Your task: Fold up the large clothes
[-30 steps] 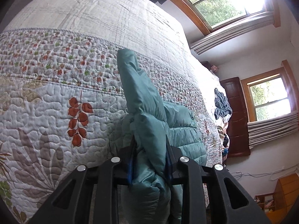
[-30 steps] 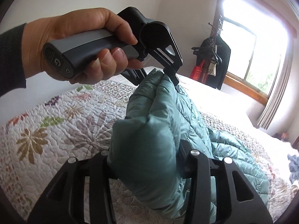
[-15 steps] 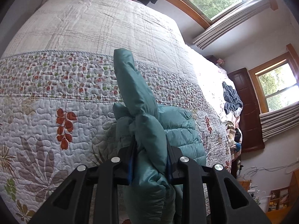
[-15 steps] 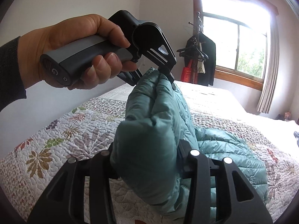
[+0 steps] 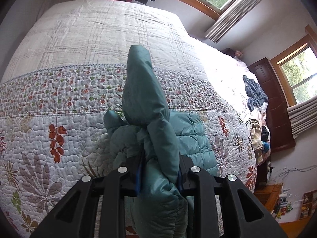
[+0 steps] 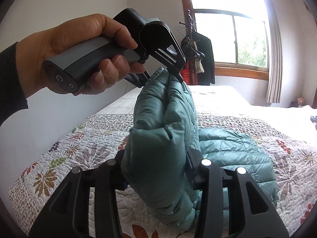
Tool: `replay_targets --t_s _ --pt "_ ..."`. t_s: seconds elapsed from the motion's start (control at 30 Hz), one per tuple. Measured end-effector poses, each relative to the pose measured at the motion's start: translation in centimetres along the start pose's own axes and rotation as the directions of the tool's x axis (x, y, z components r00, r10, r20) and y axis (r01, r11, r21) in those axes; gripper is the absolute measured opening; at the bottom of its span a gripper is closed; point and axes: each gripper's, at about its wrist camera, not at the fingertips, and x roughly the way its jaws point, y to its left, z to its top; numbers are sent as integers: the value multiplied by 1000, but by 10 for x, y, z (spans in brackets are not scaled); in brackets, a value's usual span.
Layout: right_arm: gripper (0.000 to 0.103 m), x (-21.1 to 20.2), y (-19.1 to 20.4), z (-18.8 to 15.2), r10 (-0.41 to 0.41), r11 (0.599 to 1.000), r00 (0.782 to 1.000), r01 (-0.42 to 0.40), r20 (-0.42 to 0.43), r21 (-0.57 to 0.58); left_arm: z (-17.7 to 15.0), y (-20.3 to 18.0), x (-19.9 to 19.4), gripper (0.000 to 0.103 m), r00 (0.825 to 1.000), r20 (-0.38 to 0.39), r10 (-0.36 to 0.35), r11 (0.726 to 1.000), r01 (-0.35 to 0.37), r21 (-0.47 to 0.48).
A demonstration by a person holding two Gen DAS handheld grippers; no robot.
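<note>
A teal quilted puffer jacket (image 5: 150, 138) hangs bunched above the flowered quilt (image 5: 59, 130), its lower part resting on the bed. My left gripper (image 5: 158, 170) is shut on a thick fold of it, and a tip of fabric stands up beyond the fingers. My right gripper (image 6: 156, 170) is shut on another fat fold of the jacket (image 6: 162, 130). In the right wrist view a hand holds the left gripper (image 6: 172, 73) just above, pinching the jacket's top edge. The rest of the jacket (image 6: 237, 154) lies on the quilt to the right.
The bed's quilt (image 6: 247, 123) spreads wide behind the jacket. A blue garment (image 5: 255, 95) lies bunched at the far side. A coat rack (image 6: 196, 51) with dark clothes stands by the window (image 6: 237, 37). A dark wooden door (image 5: 271, 103) is at the right.
Both grippers have lifted the held folds higher above the bed, and the views tilted up so more of the far quilt and window show. Both grips stay unchanged.
</note>
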Motion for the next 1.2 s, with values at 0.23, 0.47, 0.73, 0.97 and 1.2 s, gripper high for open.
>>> replay_targets --t_s 0.23,0.47,0.73,0.97,1.2 --pt "41 -14 -26 -5 -17 998 1000 17 3 52 -2 -41 16 26 999 -14 35 998 -35 43" --pt "41 -18 -45 -14 -32 995 999 32 -3 91 -4 -70 39 27 998 -30 60 996 -58 72" --pt "41 -22 -76 -30 -43 984 999 46 -21 172 -8 -100 73 30 994 -52 97 991 -92 101" --pt "41 -24 -110 -51 -57 960 997 67 -42 270 -15 -127 116 33 990 -69 126 984 -116 138" --pt "41 -23 -142 -74 -38 937 997 57 -61 344 -26 -145 149 39 985 -61 158 974 -146 172"
